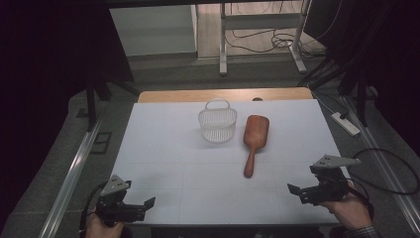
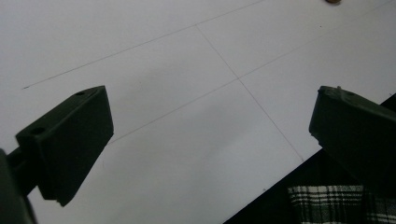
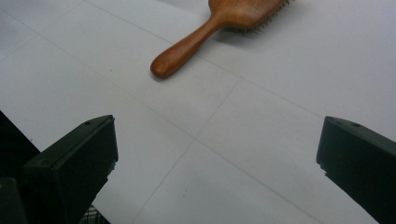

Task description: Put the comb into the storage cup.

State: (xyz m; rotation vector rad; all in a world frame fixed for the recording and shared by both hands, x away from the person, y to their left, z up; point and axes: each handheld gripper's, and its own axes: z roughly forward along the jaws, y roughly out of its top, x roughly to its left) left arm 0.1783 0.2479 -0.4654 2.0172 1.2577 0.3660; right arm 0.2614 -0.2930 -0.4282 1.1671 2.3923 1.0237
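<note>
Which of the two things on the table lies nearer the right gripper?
The wooden hairbrush: its handle end points toward the right gripper, while the white basket sits farther back and left.

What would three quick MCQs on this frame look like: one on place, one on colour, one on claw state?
1. Where does the brush lie relative to the basket?
A. inside it
B. to its right, apart
C. to its left, touching

2. What colour is the basket?
A. white
B. red
C. black

3. How does the right claw stand?
A. shut on the brush
B. shut on nothing
C. open, holding nothing

Key:
1 B: the high view shows bare table between the two.
2 A: its mesh wall and handle read white.
3 C: the right gripper view shows its jaws wide apart, the brush handle lying well beyond them.
</note>
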